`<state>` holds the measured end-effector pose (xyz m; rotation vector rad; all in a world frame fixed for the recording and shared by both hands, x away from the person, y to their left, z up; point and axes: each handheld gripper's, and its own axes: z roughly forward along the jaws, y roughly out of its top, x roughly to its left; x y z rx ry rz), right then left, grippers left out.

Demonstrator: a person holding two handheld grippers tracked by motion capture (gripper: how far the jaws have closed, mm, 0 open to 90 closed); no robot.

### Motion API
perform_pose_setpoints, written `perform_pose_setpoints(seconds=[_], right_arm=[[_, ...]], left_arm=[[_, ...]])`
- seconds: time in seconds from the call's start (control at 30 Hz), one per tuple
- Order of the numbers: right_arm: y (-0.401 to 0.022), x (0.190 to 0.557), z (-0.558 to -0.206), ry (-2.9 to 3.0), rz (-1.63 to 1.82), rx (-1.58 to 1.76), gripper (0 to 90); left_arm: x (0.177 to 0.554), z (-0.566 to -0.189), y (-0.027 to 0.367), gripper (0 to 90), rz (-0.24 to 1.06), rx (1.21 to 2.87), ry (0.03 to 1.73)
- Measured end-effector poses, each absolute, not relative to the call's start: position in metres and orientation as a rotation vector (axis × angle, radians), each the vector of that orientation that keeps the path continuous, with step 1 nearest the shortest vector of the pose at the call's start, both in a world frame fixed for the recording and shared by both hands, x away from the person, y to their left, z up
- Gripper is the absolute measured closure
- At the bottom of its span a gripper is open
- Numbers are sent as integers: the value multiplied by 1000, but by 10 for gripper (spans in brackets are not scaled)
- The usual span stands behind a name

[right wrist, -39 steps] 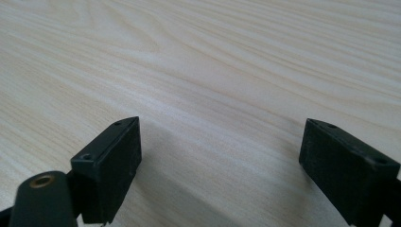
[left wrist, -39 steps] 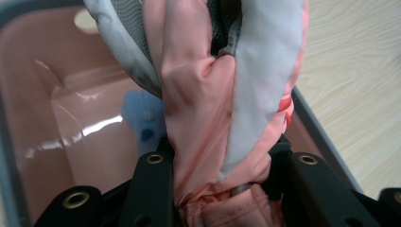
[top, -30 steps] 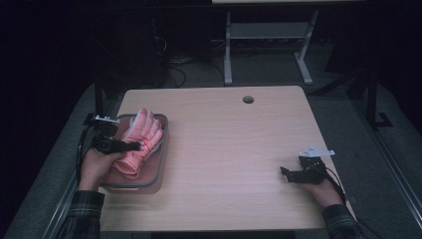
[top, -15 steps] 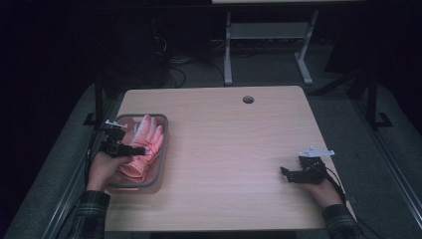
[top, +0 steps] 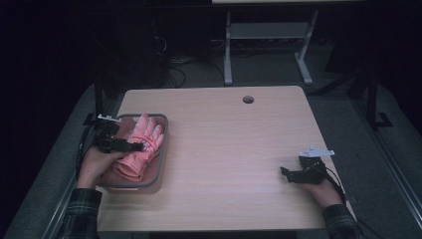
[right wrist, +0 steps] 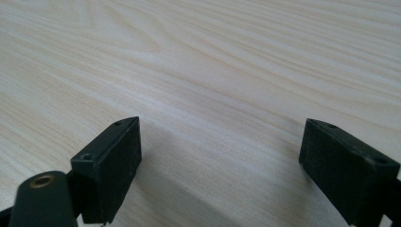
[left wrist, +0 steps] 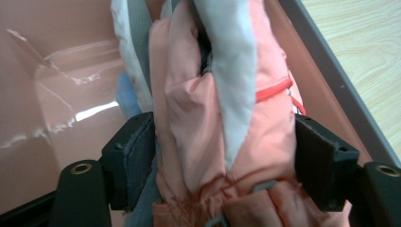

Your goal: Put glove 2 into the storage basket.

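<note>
The left gripper [top: 133,146] has just been opening its jaws; they now stand wide on either side of the pink glove [left wrist: 222,123], which bulges between them and lies in the tray [top: 161,149]. This looks like the release step after setting the glove into the tray; next, that gripper should lift clear without snagging fabric. Well to the right of the tray, the right gripper [right wrist: 222,156] rests wide and empty on the counter [top: 234,149].
</note>
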<state>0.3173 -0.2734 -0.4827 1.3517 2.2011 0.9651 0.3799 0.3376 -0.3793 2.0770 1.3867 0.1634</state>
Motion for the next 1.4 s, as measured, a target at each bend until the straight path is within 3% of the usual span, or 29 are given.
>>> perform_pose_setpoints(seconds=[0.3, 0.67, 1.07, 1.4], right_arm=[[-273, 317, -483, 2201, 965, 1351, 134], [-273, 317, -483, 2202, 965, 1350, 134], [-273, 317, -483, 2202, 965, 1353, 134], [-273, 317, -483, 2202, 965, 1351, 134]], left_arm=[[376, -352, 346, 203, 225, 2066, 1344], [370, -322, 333, 202, 274, 2032, 1211], [366, -309, 281, 203, 287, 2023, 1019], [357, -320, 226, 203, 232, 2053, 884]])
